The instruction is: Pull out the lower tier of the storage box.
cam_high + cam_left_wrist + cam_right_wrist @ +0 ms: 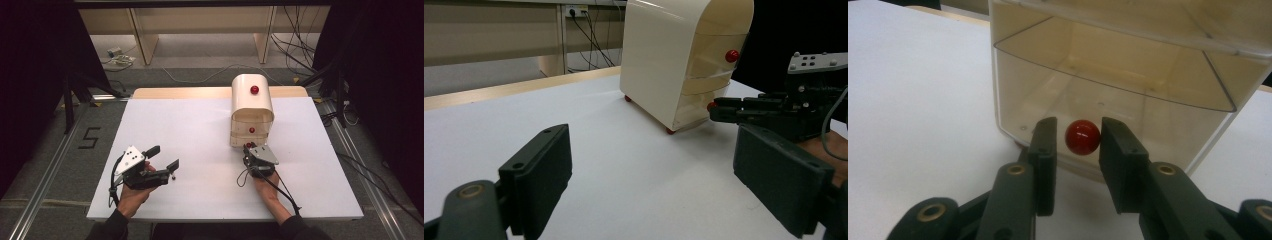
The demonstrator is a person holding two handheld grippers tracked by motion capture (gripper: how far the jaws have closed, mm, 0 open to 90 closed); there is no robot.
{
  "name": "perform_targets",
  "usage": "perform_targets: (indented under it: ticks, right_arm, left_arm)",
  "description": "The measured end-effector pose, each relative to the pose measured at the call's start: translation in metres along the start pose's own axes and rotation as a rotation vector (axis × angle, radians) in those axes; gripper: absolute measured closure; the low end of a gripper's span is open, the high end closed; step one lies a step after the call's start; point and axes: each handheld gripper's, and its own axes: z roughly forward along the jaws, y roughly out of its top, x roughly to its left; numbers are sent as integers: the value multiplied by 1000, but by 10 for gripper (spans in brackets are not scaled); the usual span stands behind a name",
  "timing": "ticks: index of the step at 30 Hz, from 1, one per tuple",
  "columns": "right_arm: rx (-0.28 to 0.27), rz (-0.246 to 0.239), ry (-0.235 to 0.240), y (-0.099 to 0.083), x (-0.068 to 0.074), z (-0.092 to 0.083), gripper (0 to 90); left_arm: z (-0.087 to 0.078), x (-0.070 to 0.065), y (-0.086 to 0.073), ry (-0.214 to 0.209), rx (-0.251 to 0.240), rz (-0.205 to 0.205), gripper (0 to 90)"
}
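Observation:
A cream cabinet of small drawers stands at the table's far right, each drawer front bearing a red knob. My right gripper reaches the lowest, see-through drawer. Its jaws flank the bottom red knob: the right pad looks to touch it, the left pad keeps a thin gap. From the left gripper view, the right gripper points at that knob low on the cabinet. My left gripper rests on the table at the near left, jaws wide open and nothing between them.
A white board covers the table, with a wooden strip along its far edge. Two more red knobs sit higher on the cabinet. Beyond the table are shelf legs and loose cables on the floor.

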Motion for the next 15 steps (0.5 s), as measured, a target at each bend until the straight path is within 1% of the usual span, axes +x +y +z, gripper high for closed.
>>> perform_targets:
  ticks: [4, 9, 15]
  right_arm:
    - [0, -3, -23, 0, 2, 0, 725]
    - [-1, -2, -36, 0, 3, 0, 727]
    - [4, 9, -28, 1, 3, 0, 733]
  left_arm:
    - [0, 0, 0, 0, 3, 2, 157]
    - [1, 0, 0, 6, 3, -4, 157]
    - [0, 1, 0, 11, 6, -4, 158]
